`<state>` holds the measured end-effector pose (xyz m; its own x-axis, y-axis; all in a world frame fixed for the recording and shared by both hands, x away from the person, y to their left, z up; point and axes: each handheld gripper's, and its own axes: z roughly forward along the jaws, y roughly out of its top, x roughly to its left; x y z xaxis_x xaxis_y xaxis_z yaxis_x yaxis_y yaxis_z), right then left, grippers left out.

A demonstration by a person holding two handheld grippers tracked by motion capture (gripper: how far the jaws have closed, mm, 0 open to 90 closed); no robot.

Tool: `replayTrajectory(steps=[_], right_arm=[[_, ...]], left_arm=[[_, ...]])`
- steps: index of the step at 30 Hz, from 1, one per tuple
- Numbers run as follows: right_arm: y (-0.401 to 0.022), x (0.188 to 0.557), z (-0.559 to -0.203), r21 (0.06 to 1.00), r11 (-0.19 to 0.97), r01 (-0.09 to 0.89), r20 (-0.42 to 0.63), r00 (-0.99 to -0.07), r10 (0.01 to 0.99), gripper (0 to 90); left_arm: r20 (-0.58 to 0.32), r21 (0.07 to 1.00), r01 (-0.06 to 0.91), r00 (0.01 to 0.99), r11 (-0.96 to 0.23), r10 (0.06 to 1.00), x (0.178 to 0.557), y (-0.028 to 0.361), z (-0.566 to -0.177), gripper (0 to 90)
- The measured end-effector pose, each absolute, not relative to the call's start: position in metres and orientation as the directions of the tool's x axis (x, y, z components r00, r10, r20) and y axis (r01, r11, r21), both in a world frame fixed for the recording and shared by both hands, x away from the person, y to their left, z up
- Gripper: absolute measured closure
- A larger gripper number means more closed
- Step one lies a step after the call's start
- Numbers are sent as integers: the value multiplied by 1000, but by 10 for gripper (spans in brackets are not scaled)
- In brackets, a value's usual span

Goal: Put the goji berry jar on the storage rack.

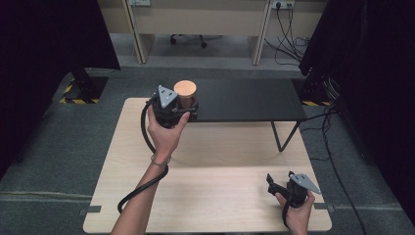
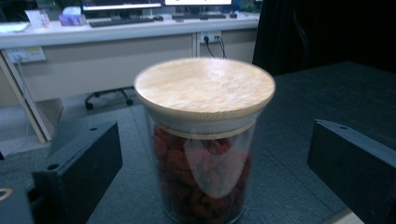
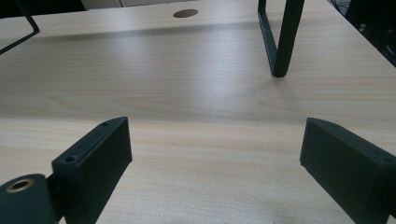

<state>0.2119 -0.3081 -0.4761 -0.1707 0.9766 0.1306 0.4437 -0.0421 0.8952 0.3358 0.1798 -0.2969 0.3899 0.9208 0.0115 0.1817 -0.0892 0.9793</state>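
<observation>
The glass jar (image 2: 203, 154) stands upright on the black raised shelf (image 1: 244, 100), near the shelf's left end. It has a round wooden lid (image 2: 204, 87) seated flat on top and is packed with dark red dried fruit, perhaps dates or berries. Its long axis runs straight up from the shelf.

The left hand-held gripper (image 1: 190, 108) is right at the jar, pointing roughly level toward the far side of the room. In the left gripper view the jar sits between the two black jaws, a little nearer the left one, with a clear gap showing on each side, so the jaws are released and their pads do not press on the glass. The jar lies dead ahead of this hand-held gripper and low between the jaws, the lid rising above the jaw tips.

The right hand-held gripper (image 1: 274, 185) rests well apart, low over the near right part of the light wooden desk (image 1: 220, 196). Its jaws stand wide with nothing between them, bare wood ahead and one leg of the shelf (image 3: 280, 42) beyond.

The left hand is plainly the nearer one. Whether it closes or draws back, the upright jar stays squarely in its line.
</observation>
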Motion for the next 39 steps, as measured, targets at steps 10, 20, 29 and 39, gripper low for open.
replayTrajectory(steps=[10, 20, 29, 39], right_arm=[[-307, 212, -476, 895, -38, 444, 126, -170, 977, 90], [-307, 212, -476, 895, -38, 444, 126, -171, 977, 90], [-307, 212, -476, 895, -36, 444, 123, -170, 978, 90], [-305, 211, -476, 896, -31, 444, 121, -175, 977, 90]], left_arm=[[37, 982, 155, 397, -107, 917, 314, 187, -294, 26], [50, 987, 117, 425, -110, 904, 286, 197, -318, 29], [62, 987, 106, 436, -119, 898, 259, 203, -355, 26], [92, 984, 95, 446, -150, 890, 237, 210, -383, 22]])
